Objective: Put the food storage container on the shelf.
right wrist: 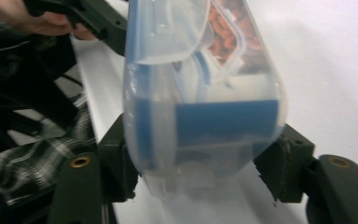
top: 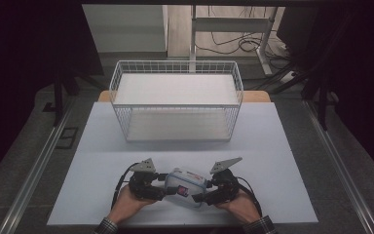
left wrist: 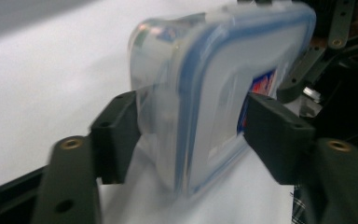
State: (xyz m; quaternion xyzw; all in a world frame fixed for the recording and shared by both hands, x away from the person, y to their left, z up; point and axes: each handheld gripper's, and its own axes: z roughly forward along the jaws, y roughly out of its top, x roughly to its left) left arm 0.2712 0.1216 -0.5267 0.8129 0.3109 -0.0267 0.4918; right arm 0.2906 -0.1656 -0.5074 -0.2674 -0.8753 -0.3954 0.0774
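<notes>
Progress, as we judge it, stands at the pick-up stage: the clear plastic food container with a blue-rimmed snap lid [top: 186, 186] is gripped from both ends but has not travelled anywhere yet. We hold it just above the near edge of the pale sheet covering the table [top: 282, 161], well short of the white wire basket [top: 176, 101] that stands at the far side of the sheet, directly ahead of the container.

Our left gripper [top: 161, 187] is clamped on the container's left end; in the left gripper view its black jaws press the box wall on one side and the lid face on the other [left wrist: 191, 126]. Our right gripper [top: 200, 195] is clamped on the opposite end, and in the right gripper view the container [right wrist: 200, 98] sits wedged between the jaws, with a blue label band and some orange-brown contents showing through the plastic. The box is tipped on its side, lid facing toward us, not lying flat.

What is done, then, is the two-handed grasp. What seems left, if the basket is the destination, is carrying the container forward, lowering it over the rim, and releasing both grippers. The basket looks empty.
</notes>
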